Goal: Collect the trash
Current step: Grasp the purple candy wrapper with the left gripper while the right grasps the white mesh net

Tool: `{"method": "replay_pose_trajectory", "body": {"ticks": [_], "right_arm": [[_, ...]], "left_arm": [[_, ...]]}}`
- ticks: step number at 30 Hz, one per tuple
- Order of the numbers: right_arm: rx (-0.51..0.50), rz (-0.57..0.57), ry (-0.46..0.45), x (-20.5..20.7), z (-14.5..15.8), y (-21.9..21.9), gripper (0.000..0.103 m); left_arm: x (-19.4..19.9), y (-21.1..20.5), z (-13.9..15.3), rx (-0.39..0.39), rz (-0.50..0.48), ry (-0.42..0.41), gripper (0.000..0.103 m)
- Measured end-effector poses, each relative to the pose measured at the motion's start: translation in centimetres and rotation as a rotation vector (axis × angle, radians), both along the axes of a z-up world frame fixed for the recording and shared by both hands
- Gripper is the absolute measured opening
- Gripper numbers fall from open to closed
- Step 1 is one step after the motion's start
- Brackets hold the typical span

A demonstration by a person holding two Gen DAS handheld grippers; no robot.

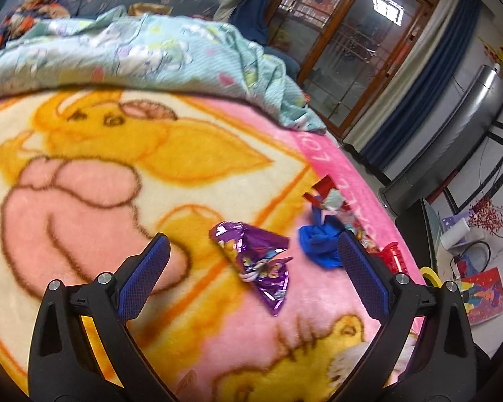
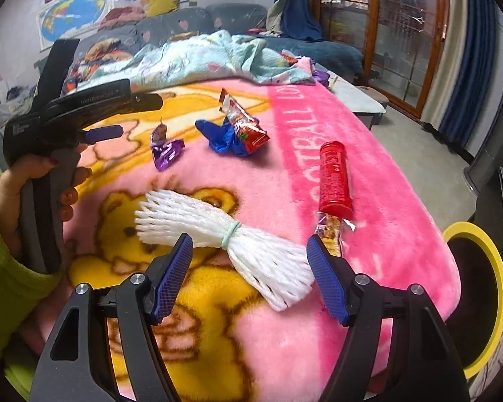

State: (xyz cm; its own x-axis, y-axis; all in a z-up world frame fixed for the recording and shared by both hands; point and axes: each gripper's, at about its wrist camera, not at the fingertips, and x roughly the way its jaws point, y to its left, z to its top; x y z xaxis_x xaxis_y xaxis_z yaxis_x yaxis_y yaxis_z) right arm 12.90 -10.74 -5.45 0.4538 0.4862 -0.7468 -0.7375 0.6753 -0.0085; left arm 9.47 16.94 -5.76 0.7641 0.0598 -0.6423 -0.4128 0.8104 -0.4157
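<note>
A pink and yellow cartoon blanket covers the bed, with a pale blue quilt bunched at its far end and glass doors beyond on the right. The left gripper hangs wide open and empty over a purple wrapper, which lies between its fingers; whether they touch it is unclear. The right gripper is also spread wide, empty, just above a white foam net. A yellow-rimmed bin stands at the near right.

fluffy cloth blanket, glossy foil wrapper
</note>
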Motion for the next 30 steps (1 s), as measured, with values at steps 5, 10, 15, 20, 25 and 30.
{"method": "replay_pose_trajectory", "body": {"ticks": [5,10,15,20,25,30], "right_arm": [[-0.04,0.023,0.029,0.5,-1.5,1.0,0.068],[-0.055,0.036,0.027,0.1,-2.3,1.7,0.052],[-0.045,0.017,0.025,0.3,-2.5,1.3,0.034],[-0.012,0.021,0.066,0.3,-2.3,1.1,0.023],[0.007,0.04,0.075,-0.6,-1.9,1.3,0.017],[0.042,0.056,0.108,-1.0,-1.3,1.3,0.015]], "left_arm": [[0.4,0.3,-1.2,-0.042,-0.004,0.01,0.077],[0.8,0.1,-1.9,-0.07,-0.032,0.016,0.062],[1.2,-0.5,-2.7,-0.08,-0.047,0.039,0.047],[1.5,-0.8,-3.1,-0.083,-0.064,0.061,0.027],[1.3,-0.5,-3.3,-0.099,-0.063,0.058,0.021],[1.0,-0.6,-2.8,-0.093,-0.068,0.04,0.019]]}}
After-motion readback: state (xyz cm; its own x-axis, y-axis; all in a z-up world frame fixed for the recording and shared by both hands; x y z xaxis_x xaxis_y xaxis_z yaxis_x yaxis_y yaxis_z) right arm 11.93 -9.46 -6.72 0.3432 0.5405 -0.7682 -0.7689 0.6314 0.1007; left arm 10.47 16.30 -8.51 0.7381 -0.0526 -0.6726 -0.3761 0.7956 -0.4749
